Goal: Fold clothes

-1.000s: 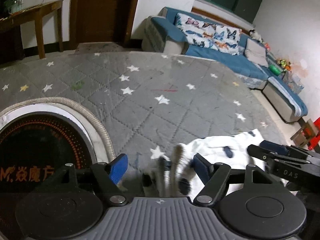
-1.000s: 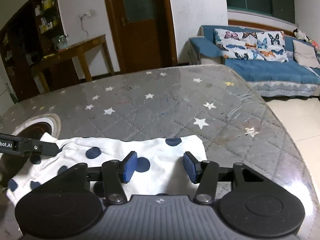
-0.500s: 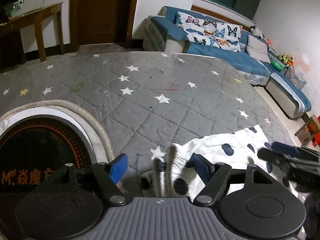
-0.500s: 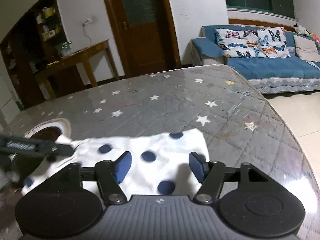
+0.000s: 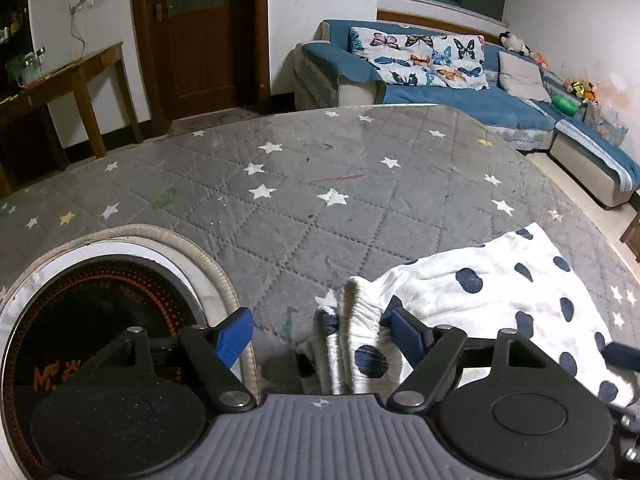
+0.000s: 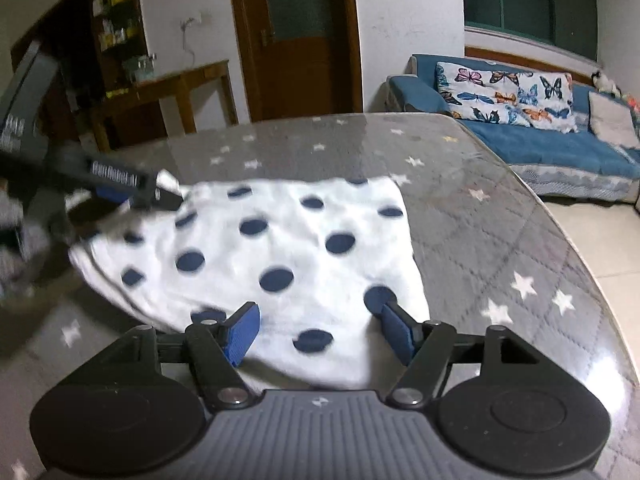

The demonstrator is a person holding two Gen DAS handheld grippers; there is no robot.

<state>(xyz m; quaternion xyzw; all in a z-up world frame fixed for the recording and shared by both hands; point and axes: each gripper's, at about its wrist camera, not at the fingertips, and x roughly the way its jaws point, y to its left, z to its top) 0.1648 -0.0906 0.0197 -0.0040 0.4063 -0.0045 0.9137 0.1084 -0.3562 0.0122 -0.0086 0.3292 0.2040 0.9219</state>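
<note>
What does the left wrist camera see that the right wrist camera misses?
Only the left view shows the round black cooktop set into the table and the bunched cloth edge between the open left gripper. Only the right view shows the shelves and the open right gripper. Both show the spotted white cloth, starry grey table cover and blue sofa.

Both grippers [image 5: 322,334] [image 6: 320,330] seemingly spread wide
</note>
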